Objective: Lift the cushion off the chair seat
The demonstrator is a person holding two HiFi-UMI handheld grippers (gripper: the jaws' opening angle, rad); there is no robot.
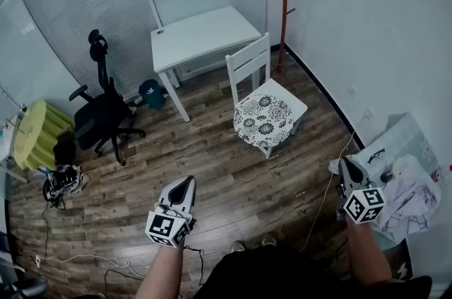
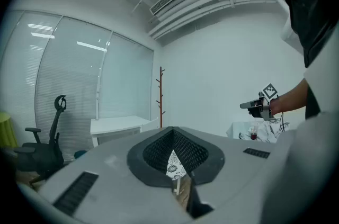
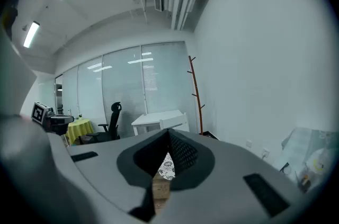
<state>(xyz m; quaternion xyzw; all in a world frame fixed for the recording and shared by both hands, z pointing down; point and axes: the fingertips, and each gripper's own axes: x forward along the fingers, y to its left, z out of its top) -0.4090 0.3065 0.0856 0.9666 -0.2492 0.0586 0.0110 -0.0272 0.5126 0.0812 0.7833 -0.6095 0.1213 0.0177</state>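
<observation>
The left gripper point(image 1: 186, 186) has its two grey jaws pressed together with nothing between them. It is held in the air over the brown wood-plank floor point(image 1: 212, 163) and points toward the chair. The right gripper point(image 1: 346, 167) is likewise closed tight and empty, held near the right wall and well apart from the left one. In the left gripper view the shut jaws meet in a dark ridged notch, and the same shows in the right gripper view.

The round white cushion with a black floral print point(image 1: 263, 119) lies flat on the seat of the white wooden slat-back chair point(image 1: 248, 63). It covers the seat's front edge and most of its surface, leaving the right rear corner bare. Both grippers are well apart from it.

Behind the chair stands a white rectangular table point(image 1: 205, 32). A thin brown wooden coat stand point(image 1: 283, 1) rises in the room's corner. A black wheeled office chair point(image 1: 106, 114) stands at the left.
</observation>
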